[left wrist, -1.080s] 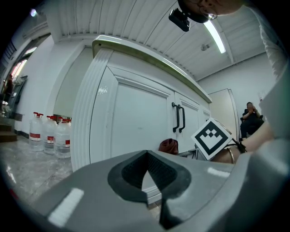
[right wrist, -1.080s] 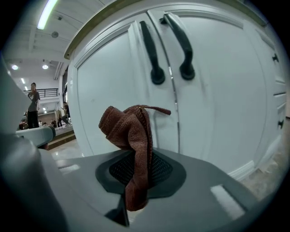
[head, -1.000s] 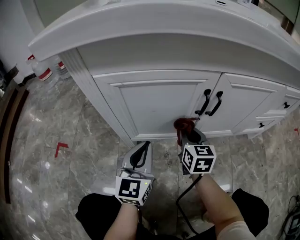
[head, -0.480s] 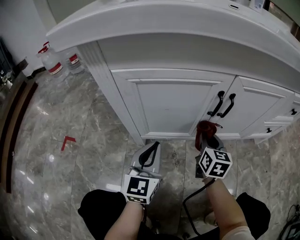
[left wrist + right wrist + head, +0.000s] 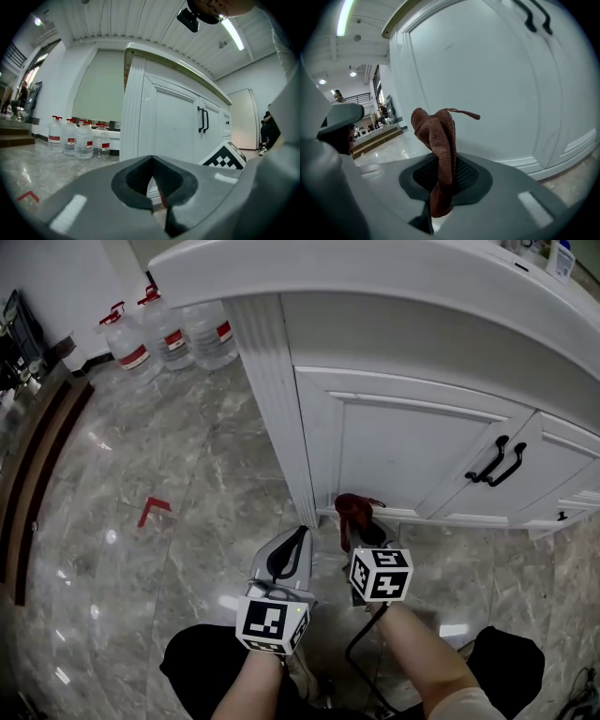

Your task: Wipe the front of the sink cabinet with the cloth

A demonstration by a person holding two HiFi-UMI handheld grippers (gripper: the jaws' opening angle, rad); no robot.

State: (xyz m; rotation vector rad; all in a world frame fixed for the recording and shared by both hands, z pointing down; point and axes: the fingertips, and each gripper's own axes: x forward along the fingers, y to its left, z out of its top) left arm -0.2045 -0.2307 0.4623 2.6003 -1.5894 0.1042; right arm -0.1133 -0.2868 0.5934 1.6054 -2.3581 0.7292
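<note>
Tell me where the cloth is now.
Clamped in the right tongs, the cloth sits centre of the head view, low by the bottom corner of the left cabinet door.

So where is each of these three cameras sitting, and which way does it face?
Head view: on the person's head, facing steeply down at the floor, the cabinet, both forearms, the left gripper and right gripper.
Left gripper view: on the left gripper, facing along its shut, empty jaws toward the cabinet's corner and water bottles.
Right gripper view: on the right gripper, facing along jaws clamped on the cloth toward a cabinet door.
Shared: all three show the black door handles.
</note>
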